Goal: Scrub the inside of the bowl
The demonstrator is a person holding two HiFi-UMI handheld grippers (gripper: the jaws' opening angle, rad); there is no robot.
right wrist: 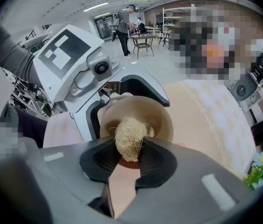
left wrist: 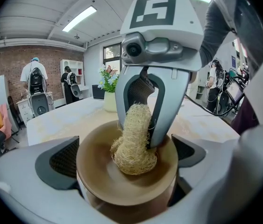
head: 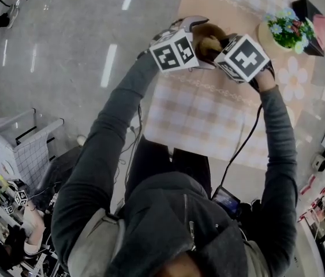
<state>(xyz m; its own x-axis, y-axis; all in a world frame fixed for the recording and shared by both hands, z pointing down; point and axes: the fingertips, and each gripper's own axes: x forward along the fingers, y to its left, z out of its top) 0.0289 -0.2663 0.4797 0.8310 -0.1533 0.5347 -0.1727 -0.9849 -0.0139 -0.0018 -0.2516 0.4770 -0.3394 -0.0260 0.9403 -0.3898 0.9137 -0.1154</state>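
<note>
The left tool (left wrist: 126,167) has its jaws spread wide and clamped against the outer wall of a brown bowl (left wrist: 96,171). One dark pad sits on each side of the bowl, and the rim lies between the pads. The bowl's mouth is turned away from this tool and toward the right tool (right wrist: 129,161), which faces it head-on (the two marker cubes nearly meet in the head view). The right tool's jaws are drawn in close and grip a pale, fibrous loofah scrubber (right wrist: 130,141). The scrubber's free end sticks out past the fingertips and presses against the inner floor of the bowl, where the fibres bulge into a rounded wad. From the left gripper view, the right tool's fingers reach down over the rim, and the scrubber hangs between them into the hollow. Both tools are over the edge of a desk (head: 208,117) covered with a checked cloth. A pot of flowers (head: 289,30) stands on the desk beyond the right tool, well apart from the bowl.
</note>
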